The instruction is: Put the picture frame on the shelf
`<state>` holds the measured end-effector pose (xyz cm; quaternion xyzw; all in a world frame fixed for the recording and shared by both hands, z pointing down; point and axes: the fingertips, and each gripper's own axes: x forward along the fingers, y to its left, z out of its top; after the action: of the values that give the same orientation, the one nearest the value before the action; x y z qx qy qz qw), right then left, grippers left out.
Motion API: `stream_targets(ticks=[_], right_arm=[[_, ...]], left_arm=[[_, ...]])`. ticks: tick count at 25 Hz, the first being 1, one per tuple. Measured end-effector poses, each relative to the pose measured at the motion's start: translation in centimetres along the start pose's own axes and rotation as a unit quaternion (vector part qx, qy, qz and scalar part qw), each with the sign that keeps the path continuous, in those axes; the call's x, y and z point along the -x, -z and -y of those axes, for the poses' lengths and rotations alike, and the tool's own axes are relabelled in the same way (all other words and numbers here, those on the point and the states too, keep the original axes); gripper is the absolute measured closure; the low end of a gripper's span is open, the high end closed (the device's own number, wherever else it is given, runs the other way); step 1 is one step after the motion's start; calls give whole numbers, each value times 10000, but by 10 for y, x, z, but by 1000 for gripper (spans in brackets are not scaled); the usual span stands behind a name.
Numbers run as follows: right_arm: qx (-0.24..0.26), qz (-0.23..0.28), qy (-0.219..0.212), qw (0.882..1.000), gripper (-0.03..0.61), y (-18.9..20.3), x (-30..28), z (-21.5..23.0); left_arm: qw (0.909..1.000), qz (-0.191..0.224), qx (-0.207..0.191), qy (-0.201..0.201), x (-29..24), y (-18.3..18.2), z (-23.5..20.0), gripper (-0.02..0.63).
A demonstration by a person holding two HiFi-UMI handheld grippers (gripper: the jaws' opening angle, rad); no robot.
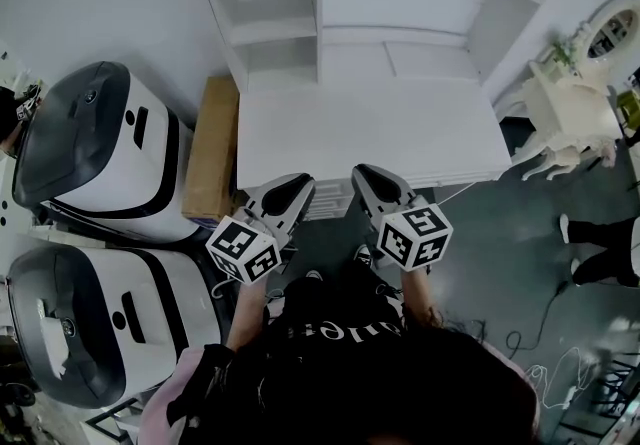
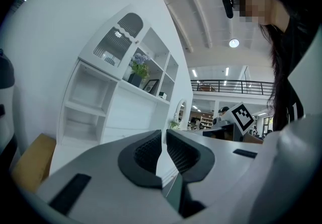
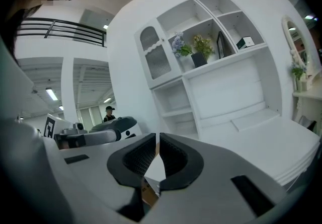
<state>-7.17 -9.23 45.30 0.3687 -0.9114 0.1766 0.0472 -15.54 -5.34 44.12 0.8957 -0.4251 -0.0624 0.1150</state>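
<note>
Picture frame point(image 3: 220, 45) sits on the upper shelf point(image 3: 251, 48), well ahead of and above the fingers, beyond the desk point(image 1: 370, 133). It leans upright, long axis vertical. The right gripper point(image 3: 157, 138) looks slightly nearer. Both it and the left gripper point(image 2: 163, 135) are clenched on nothing.

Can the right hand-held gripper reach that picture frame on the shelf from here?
Probably not from here: nothing stands before the picture frame, but the whole desk top lies between, and the right hand-held gripper is shut.
</note>
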Motion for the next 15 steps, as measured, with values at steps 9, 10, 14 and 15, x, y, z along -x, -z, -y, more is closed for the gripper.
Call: stream_targets(ticks=[9,10,14,15], right_arm=[[-69,-63,-35,10000,520,8,-7,-9],[-71,-70,-33,9999,518,9,-7,-10],[-97,-96,-29,9999,518,11,-9,-11],[-104,-105,-27,9999,518,12,-10,-11]], left_arm=[[10000,-15,60,25,8,3,-4,574],[10000,-15,62,25,9,3,-5,574],[10000,-19,74,19,12,4,-7,574],[10000,-23,79,19,12,4,-8,574]])
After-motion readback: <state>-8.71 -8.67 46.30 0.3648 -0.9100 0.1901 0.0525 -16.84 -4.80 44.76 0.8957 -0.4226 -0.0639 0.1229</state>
